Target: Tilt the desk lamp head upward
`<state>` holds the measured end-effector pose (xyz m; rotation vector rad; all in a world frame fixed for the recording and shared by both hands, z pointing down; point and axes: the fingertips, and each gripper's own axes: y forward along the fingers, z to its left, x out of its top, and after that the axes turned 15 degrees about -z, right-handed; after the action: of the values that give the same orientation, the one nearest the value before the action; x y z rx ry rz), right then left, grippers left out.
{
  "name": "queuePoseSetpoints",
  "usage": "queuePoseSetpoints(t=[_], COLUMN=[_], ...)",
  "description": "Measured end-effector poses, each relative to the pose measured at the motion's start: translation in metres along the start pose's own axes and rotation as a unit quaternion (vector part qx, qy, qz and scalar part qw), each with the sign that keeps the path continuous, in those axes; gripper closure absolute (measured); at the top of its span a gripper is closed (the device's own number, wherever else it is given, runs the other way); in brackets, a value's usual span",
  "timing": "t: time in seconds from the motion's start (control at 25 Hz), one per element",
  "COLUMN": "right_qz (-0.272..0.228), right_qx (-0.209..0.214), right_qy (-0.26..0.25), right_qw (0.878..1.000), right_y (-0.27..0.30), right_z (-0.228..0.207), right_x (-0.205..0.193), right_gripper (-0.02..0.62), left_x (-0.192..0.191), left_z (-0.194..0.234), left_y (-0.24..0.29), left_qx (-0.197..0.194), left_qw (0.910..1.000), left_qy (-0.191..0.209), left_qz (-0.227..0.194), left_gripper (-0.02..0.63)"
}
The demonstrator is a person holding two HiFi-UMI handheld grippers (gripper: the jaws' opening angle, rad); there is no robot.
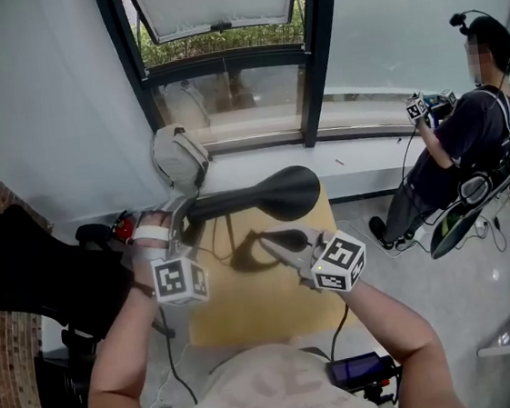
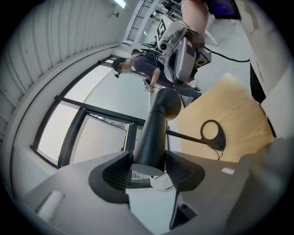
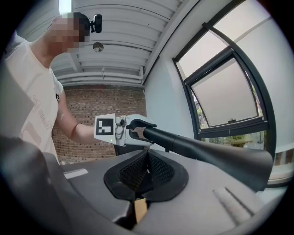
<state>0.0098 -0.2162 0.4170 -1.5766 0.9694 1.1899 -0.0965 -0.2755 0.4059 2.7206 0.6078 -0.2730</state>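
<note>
Left tool (image 2: 148,164) clamps the narrow end of the matte black lamp head (image 2: 157,128), a smooth tube flaring wide above the wooden counter (image 2: 241,114), while the right tool (image 3: 146,168) is closed on nothing.

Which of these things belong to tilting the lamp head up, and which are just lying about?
Part of the job:
desk lamp head, clamped by the left gripper
lamp base
wooden table
right gripper, shut and empty

Just lying about:
grey bag by the window
black bag
red object
</note>
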Motion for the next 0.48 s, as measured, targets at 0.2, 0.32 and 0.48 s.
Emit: queuePoseSetpoints(t=[0.2,0.32,0.48], right_qz=[0.006,0.009,0.013], right_qx=[-0.004,-0.004,-0.005], right_qy=[-0.002,-0.006,-0.006], right_qw=[1.000,1.000,1.000], right_y=[-0.003,-0.005,-0.003], right_z=[-0.002,-0.004,-0.006], right_x=[-0.002,-0.004,-0.005], right_gripper=[0.581,0.581,0.581], left_x=[-0.003,-0.001,-0.001], left_z=[-0.007,-0.010,-0.017], left_y=[0.002,0.002,0.003], left_qx=[0.035,0.049,0.065], left_qw=[0.9987,0.9966,0.9926], left_qy=[-0.035,-0.063,-0.095], left_qz=[-0.015,-0.022,-0.037], left_gripper=[0.370,0.373,0.379])
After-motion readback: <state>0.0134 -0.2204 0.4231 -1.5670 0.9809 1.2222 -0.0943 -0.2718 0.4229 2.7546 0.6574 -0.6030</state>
